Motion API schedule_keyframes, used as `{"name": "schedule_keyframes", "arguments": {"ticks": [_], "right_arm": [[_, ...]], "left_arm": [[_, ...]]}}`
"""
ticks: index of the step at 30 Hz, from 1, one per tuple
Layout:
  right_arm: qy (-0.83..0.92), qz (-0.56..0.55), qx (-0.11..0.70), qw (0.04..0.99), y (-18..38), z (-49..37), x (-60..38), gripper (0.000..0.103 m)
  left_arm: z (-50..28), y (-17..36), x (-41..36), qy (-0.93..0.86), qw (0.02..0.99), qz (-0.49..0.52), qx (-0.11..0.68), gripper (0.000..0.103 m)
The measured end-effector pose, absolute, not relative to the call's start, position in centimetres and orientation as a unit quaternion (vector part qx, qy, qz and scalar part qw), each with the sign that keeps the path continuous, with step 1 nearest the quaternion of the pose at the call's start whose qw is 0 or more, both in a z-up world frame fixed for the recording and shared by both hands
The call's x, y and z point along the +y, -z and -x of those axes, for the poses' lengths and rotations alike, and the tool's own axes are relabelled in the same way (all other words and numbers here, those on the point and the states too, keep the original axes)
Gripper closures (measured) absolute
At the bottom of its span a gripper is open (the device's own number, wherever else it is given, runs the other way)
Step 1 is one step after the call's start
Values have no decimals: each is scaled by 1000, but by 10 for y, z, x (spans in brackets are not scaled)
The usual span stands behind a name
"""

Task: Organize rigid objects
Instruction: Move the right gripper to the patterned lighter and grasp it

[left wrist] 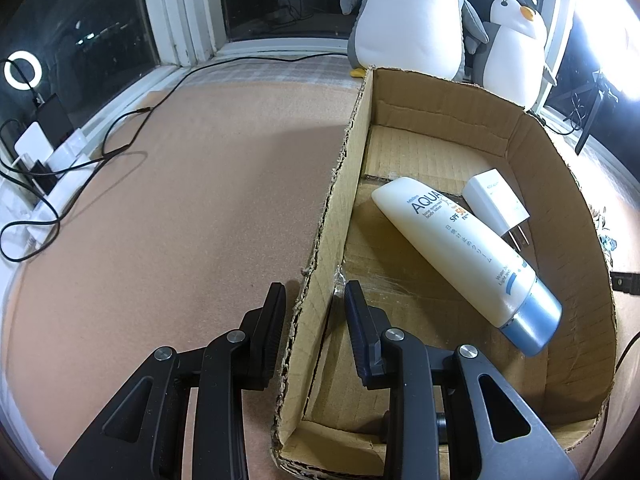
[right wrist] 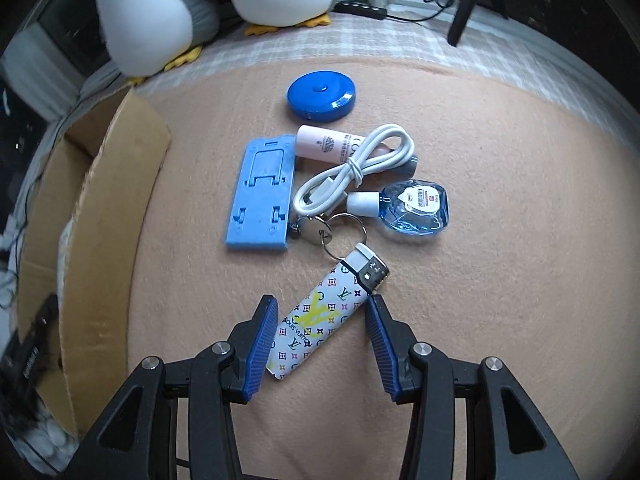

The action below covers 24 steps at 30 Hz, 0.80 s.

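My left gripper (left wrist: 316,304) is open and straddles the left wall of the cardboard box (left wrist: 332,216), one finger outside, one inside. In the box lie a white sunscreen tube (left wrist: 460,256) with a blue cap and a white charger plug (left wrist: 496,204). My right gripper (right wrist: 322,320) is open around a patterned white lighter (right wrist: 320,316) that lies on the felt, its fingers close to the sides but not clamped. Beyond it lie a keyring (right wrist: 320,232), a blue phone stand (right wrist: 262,196), a white cable (right wrist: 352,172), a pink tube (right wrist: 332,146), a blue glass bottle (right wrist: 412,208) and a round blue tape measure (right wrist: 322,96).
Two plush penguins (left wrist: 408,16) stand behind the box by the window. Black cables (left wrist: 100,152) and chargers lie at the far left of the felt mat. The box also shows at the left of the right wrist view (right wrist: 104,216). A black stand leg (right wrist: 464,8) is at the back right.
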State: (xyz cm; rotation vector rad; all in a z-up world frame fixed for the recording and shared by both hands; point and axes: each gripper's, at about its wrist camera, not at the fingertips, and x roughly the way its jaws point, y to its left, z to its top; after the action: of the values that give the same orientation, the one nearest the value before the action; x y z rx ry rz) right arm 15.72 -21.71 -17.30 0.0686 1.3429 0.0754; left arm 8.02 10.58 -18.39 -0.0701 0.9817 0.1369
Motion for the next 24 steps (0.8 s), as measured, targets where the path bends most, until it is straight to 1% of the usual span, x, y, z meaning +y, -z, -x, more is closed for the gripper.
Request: {"name": "schedule_keyframes", "arguments": {"ticks": [4, 6, 7, 12, 14, 18, 24], "right_arm": [[-50, -9, 616, 786, 174, -152, -218, 62], [-58, -9, 613, 788, 174, -147, -224, 64], [-64, -8, 609, 791, 173, -141, -230, 68], [-85, -12, 600, 796, 174, -130, -246, 69], [-83, -13, 593, 801, 173, -125, -252, 72], [-75, -28, 576, 813, 171, -114, -259, 72], [-60, -28, 526, 848, 174, -105, -244, 72]], "left_arm": [[-80, 184, 106, -66, 879, 33, 471, 74], [-80, 184, 106, -66, 879, 33, 471, 74], [-80, 184, 106, -66, 879, 33, 471, 74], [-80, 184, 105, -67, 879, 30, 471, 74], [-80, 184, 105, -67, 879, 30, 471, 74], [-81, 184, 104, -67, 879, 26, 472, 74], [-82, 184, 104, -67, 879, 21, 472, 74]]}}
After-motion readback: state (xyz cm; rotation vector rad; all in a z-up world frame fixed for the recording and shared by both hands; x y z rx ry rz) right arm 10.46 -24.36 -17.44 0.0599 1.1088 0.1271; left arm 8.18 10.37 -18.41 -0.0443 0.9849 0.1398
